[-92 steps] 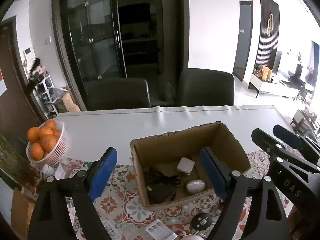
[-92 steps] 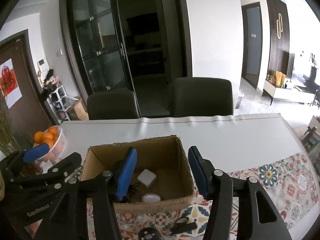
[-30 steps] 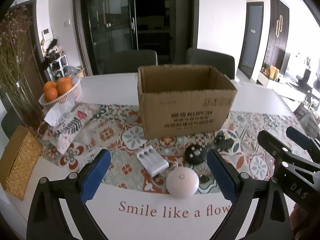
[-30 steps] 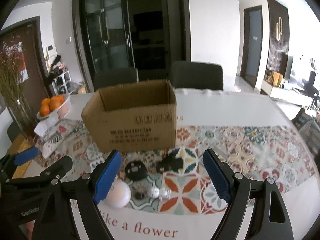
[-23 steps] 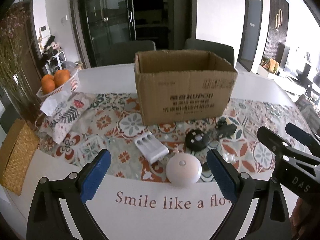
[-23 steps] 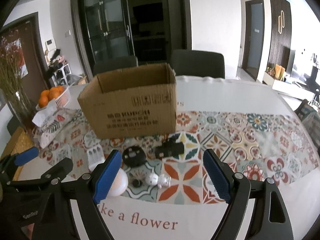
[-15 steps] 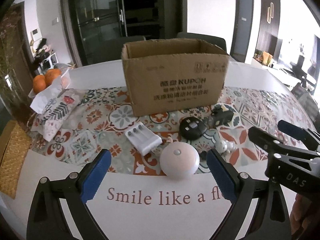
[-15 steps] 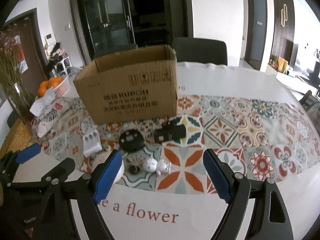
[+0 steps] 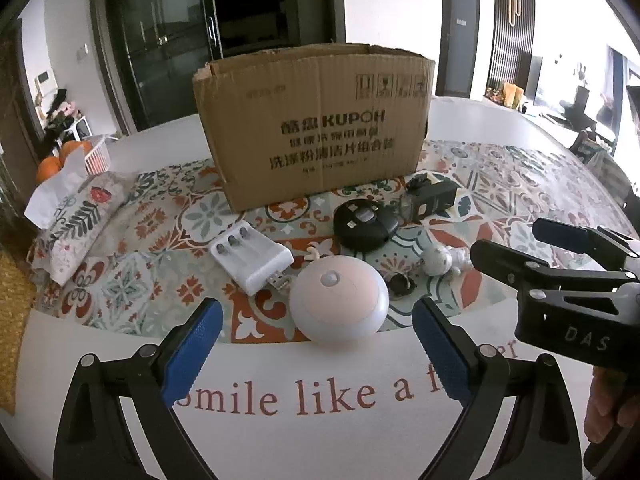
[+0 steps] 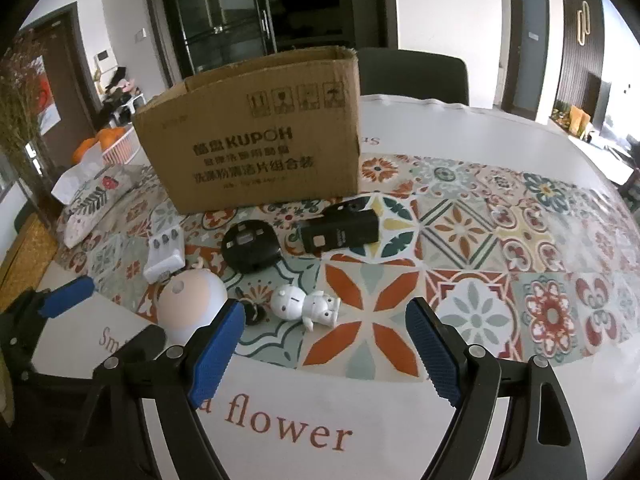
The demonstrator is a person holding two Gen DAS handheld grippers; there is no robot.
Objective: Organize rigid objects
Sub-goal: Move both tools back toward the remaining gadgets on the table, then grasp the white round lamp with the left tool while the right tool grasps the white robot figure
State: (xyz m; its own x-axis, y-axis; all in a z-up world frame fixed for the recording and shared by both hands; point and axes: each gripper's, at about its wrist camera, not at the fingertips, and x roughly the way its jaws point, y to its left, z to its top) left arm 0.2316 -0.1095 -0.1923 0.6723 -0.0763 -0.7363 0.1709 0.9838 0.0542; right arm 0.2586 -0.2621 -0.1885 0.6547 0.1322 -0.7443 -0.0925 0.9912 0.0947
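Currently, left wrist view: left gripper [image 9: 316, 342] has its blue pads spread wide, nothing between them. Just ahead of the gap, slightly toward the right pad, sits the round white dome-shaped lamp with a pinkish top [image 9: 338, 303]. It looks like hard, smooth plastic, probably light; the curved sides may slip, so the widest girth near the base seems the best place to clamp. Ahead and left of it lies the white rectangular plastic battery charger [image 9: 252, 258], stiff and flat-sided, easy to pinch across its long edges. Further ahead: black round disc-shaped device [image 9: 364, 226], then the open brown cardboard box [image 9: 316, 120].

Right wrist view: right gripper [image 10: 326, 344] is also spread apart and empty. Just ahead of the gap, nearer the left pad, lies the small white plastic robot figurine [image 10: 306, 305], on its side. Likely light but with thin limbs; take it by the body. Beyond it, the black rectangular block-shaped adapter [image 10: 340, 230], rigid, flat faces good for gripping.
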